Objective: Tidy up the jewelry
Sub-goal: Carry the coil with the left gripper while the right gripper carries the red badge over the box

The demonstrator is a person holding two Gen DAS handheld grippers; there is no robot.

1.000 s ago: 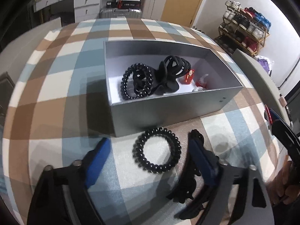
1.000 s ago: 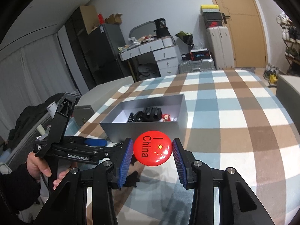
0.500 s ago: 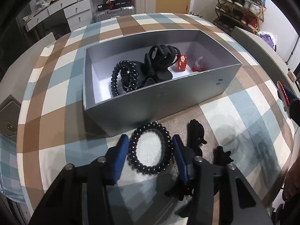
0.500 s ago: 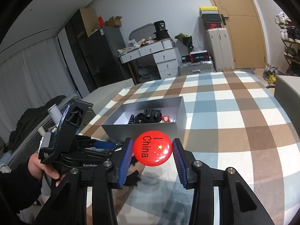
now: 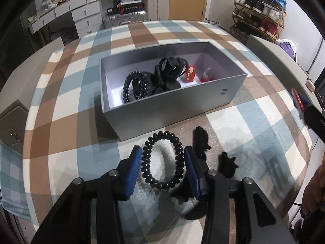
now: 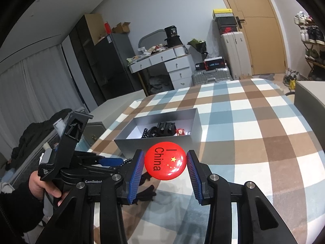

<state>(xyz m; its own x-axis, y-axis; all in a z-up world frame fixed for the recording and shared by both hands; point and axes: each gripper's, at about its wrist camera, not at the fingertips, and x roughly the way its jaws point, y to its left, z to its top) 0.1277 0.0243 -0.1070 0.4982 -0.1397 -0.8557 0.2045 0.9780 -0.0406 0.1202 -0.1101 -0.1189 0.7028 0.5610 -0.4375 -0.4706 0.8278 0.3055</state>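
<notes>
My left gripper (image 5: 162, 163) is shut on a black spiral hair tie (image 5: 163, 160), which hangs a little above the checked tablecloth in front of the silver box (image 5: 203, 103). The box holds more black spiral ties (image 5: 135, 85), a black claw clip (image 5: 172, 69) and two small red trinkets (image 5: 191, 73). My right gripper (image 6: 165, 163) is shut on a round red badge (image 6: 165, 163) printed "I China", held above the cloth before the box (image 6: 154, 144). A black hair clip (image 5: 201, 138) lies on the cloth right of the held tie.
Another black clip (image 5: 228, 165) lies beside the left gripper's right finger. The round table carries a blue, brown and white checked cloth (image 6: 254, 126). A white desk (image 6: 162, 61), suitcases (image 6: 233, 50) and a shoe rack (image 5: 260, 6) stand beyond the table. A hand (image 6: 43, 185) grips the left tool.
The left jaws went from wide apart around the spiral tie to shut on it, and the tie has lifted slightly off the cloth. The right gripper kept still with the badge.
</notes>
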